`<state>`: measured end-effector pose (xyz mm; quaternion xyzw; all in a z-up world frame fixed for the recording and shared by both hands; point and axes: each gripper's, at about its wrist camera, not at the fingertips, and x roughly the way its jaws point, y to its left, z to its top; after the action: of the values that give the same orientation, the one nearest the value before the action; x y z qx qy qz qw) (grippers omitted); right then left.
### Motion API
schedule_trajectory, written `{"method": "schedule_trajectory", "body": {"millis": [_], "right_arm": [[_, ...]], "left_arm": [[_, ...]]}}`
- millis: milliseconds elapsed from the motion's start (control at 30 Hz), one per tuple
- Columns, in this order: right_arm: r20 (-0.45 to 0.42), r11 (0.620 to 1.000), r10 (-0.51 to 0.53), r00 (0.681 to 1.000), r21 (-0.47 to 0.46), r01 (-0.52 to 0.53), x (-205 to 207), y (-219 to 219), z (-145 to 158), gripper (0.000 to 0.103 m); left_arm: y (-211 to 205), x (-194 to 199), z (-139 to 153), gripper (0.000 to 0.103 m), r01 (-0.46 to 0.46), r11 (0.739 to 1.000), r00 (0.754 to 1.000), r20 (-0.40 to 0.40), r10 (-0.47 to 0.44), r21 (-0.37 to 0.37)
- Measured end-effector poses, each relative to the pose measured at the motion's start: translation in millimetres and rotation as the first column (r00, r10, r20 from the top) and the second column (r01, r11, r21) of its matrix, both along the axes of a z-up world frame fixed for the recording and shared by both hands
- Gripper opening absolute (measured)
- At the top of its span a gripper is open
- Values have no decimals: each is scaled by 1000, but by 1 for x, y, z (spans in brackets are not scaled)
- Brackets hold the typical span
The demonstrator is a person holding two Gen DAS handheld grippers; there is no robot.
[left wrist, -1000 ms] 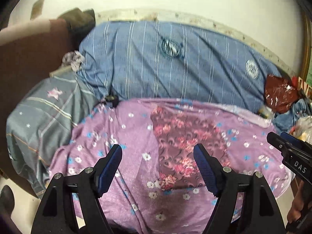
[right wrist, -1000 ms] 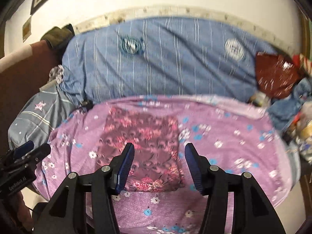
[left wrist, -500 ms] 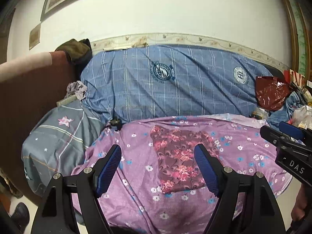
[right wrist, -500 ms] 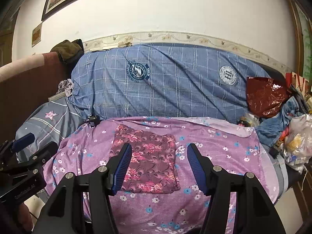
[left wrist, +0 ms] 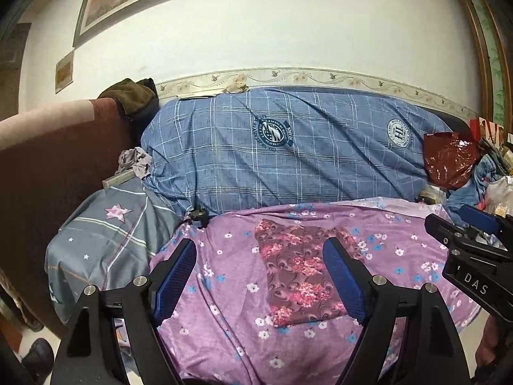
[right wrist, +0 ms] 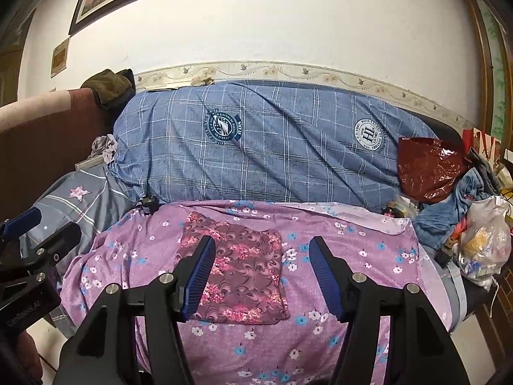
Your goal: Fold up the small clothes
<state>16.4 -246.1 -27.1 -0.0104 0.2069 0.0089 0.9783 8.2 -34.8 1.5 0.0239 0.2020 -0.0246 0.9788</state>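
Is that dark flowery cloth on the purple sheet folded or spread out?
Folded: the cloth lies as a compact flat rectangle with straight edges on the sheet.

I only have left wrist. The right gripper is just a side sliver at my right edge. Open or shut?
Observer: Open. In the right wrist view the right gripper has its jaws wide apart, with nothing between them.
Operator: My left gripper blocks the right edge of the folded floral cloth. Is it flat?
Observer: Yes. Its right edge and lower right corner lie flat on the purple flowered sheet.
Operator: What's past the sheet on the right? It's cut off for me.
Observer: A white plastic bag with something yellow inside, next to a blue garment.
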Motion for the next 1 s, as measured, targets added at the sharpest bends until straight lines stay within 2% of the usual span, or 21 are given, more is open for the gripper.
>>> {"method": "schedule_trajectory", "body": {"millis": [300,567,1000], "right_arm": [[27,1000,-22,999,-7,22,1,0,-5,71],[24,999,-40,999,0,40,4,-3,-9,73],[16,998,-56,998,15,56,6,-7,-12,74]], "left_arm": [[-4,5,-5,88,-35,999,999,19,34,17],[-6,3,-15,99,-66,998,996,69,65,18],[-10,-3,-24,100,-48,998,995,84,44,45]]}}
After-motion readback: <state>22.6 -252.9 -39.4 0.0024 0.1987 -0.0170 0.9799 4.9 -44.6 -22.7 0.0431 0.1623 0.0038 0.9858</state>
